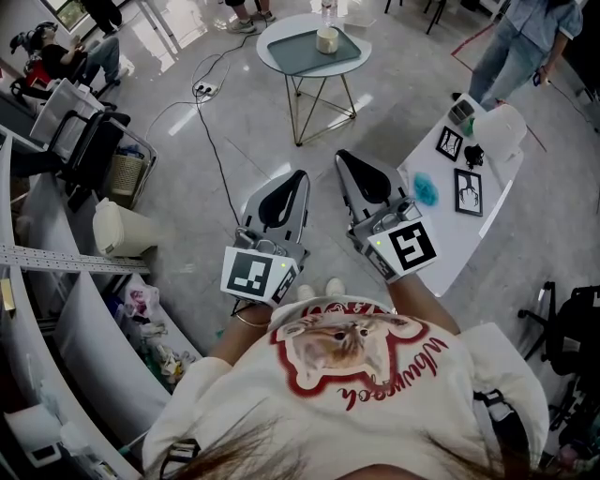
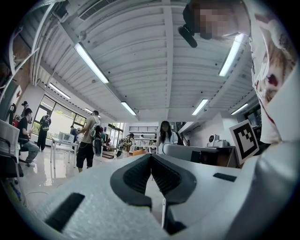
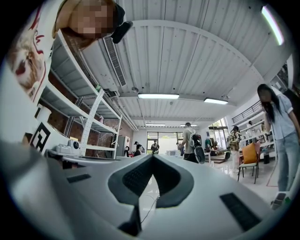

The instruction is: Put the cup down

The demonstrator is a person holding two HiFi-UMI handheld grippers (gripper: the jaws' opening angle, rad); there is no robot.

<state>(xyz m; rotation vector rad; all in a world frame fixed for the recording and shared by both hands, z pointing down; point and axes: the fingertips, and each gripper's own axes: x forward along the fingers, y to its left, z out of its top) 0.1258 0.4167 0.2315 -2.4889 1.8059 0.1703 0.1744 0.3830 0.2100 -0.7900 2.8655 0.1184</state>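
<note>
Sitting on a tray (image 1: pixel 295 54) on the round table (image 1: pixel 262 47), the cup (image 1: pixel 326 39) seems already set down. The left gripper (image 1: pixel 301 175) and right gripper (image 1: pixel 342 156) are pressed closed and empty.

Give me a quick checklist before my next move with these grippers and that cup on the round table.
1. Left gripper empty, jaws together: ok.
2. Right gripper empty, jaws together: ok.
3. Cup resting on the tray on the round table: ok.
4. Cup within reach: not ok, far ahead.
5. Path to the table free: not ok, a cable crosses it.
6. Cup's contents: cannot tell.
</note>
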